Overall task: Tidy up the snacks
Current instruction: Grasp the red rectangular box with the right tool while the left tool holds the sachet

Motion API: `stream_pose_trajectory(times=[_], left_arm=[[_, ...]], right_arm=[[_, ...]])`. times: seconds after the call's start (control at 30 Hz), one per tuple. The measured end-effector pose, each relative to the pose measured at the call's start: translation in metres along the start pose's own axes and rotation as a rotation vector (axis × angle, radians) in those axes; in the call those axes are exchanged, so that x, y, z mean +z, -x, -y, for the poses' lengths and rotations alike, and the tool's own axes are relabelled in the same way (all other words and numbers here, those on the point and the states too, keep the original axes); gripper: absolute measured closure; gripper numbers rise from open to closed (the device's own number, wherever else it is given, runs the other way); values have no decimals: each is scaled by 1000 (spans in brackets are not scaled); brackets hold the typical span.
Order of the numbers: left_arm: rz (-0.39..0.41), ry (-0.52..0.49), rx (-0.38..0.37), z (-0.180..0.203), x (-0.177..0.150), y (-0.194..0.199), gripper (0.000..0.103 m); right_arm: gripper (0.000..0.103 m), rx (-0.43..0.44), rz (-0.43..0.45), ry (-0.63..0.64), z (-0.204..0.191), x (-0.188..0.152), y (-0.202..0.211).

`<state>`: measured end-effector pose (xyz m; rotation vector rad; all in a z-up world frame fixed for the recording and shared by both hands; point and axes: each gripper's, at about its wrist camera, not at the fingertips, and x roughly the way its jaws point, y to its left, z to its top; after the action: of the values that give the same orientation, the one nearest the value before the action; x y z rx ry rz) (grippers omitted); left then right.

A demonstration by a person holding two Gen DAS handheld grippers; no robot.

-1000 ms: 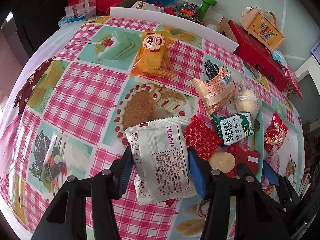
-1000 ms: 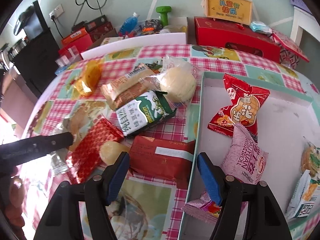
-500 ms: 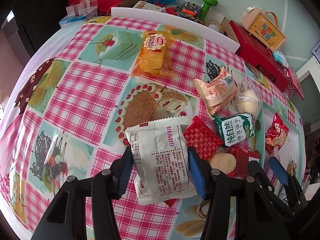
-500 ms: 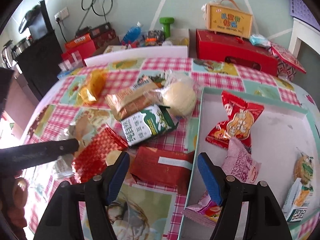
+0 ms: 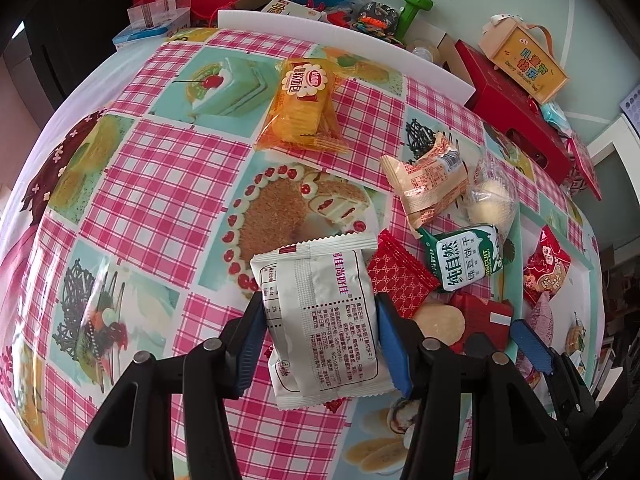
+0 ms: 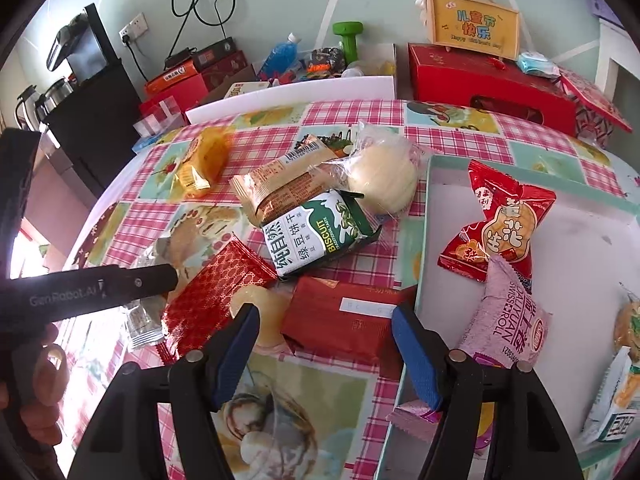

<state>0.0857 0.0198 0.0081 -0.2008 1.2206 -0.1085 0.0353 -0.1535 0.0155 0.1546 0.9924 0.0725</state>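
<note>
Vs a sec ago: left view hardly differs; the left gripper (image 5: 320, 334) clamps the same white foil snack packet w/ pink print (image 5: 326, 320), blue pads pressing both its sides, packet at lower centre of that frame, lifted over the table (image 5: 120, 184). Right view has shifted a bit: the pile sits slightly lower in frame, more back wall shows up top. The right gripper (image 6: 326, 350) fingers are closing, not pressing anything yet; the flat dark-red paper-wrapped packet w/ white label (image 6: 344, 320) lies between them on the table, its right end at the tray wall.

Materials/shapes: table wears a glossy plastic cloth, pink check w/ cake pics. Shallow white tray w/ mint-green rim (image 6: 424, 248) fills the right side of the right view; inside it a crinkly red twist-end peanut bag (image 6: 500, 228), a matte lilac swiss-roll pouch (image 6: 508, 320), more packs at the far right edge, cut off. On the cloth, centre of the right view: green-white biscuit pack (image 6: 316, 236), tan film-wrapped bar (image 6: 288, 188), round pale bun in clear crinkled film (image 6: 380, 178), shiny red patterned foil sachet (image 6: 208, 300), pale round cake in clear wrap (image 6: 256, 308) just beside the left finger. Orange see-through cracker pack (image 5: 304, 108) sits apart, upper centre of the left view.
</note>
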Motion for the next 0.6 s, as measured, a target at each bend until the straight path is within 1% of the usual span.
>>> stream_pose_trajectory(times=[0.13,0.47,0.6], left_arm=[[1,0,-2,0,0,0,48],[2,0,7,0,0,0,48],[2,0,8,0,0,0,48]], right_arm=[[31,-25,-3,19,-1,0,-1],[31,-136,-2,51,-8,0,-6],[31,-154,-7,47,-9,1,-9]])
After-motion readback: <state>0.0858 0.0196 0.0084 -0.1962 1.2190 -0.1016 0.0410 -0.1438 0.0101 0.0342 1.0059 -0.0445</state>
